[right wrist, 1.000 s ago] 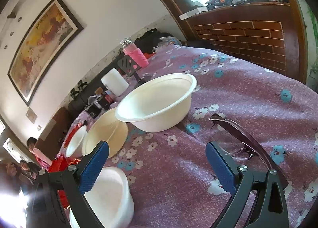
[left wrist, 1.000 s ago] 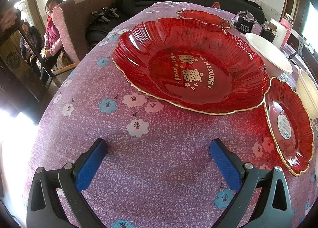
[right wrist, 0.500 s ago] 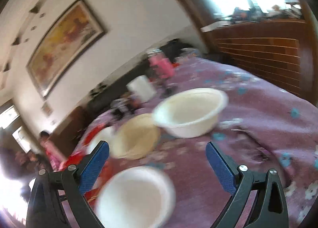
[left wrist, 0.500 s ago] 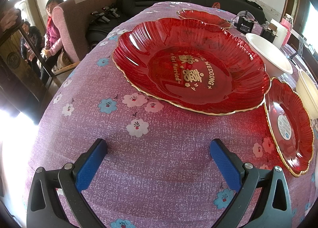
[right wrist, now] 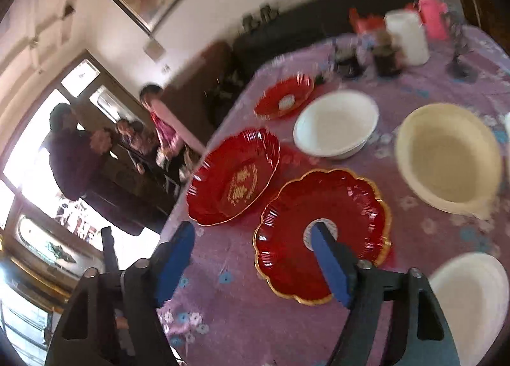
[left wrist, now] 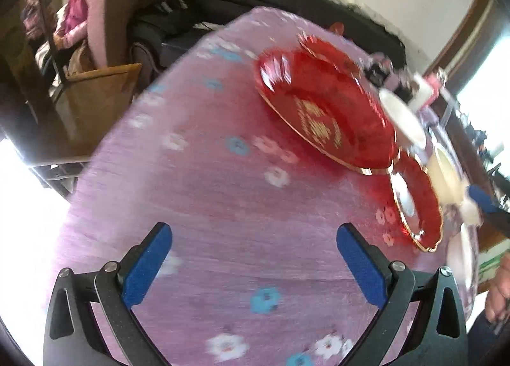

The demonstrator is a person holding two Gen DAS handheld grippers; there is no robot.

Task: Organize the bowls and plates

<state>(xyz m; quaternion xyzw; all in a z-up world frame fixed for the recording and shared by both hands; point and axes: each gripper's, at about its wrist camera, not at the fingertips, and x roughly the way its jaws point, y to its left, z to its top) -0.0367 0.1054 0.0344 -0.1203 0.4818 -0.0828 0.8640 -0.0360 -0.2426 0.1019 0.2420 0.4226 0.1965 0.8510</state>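
The right claw [right wrist: 251,257] hangs over the scalloped red glass plate with a gold rim [right wrist: 322,235] near the bench's [right wrist: 242,318] near edge; its jaws have just been closing partway, gripping nothing. The left claw [left wrist: 251,267] gapes wide and empty above bare purple flowered cloth. The larger red plate with gold lettering [right wrist: 234,178] lies just beside, at the left edge. To do this well, I'd drop one finger [right wrist: 330,265] under the gold rim, pinch the lip firmly, and lift level before stacking.
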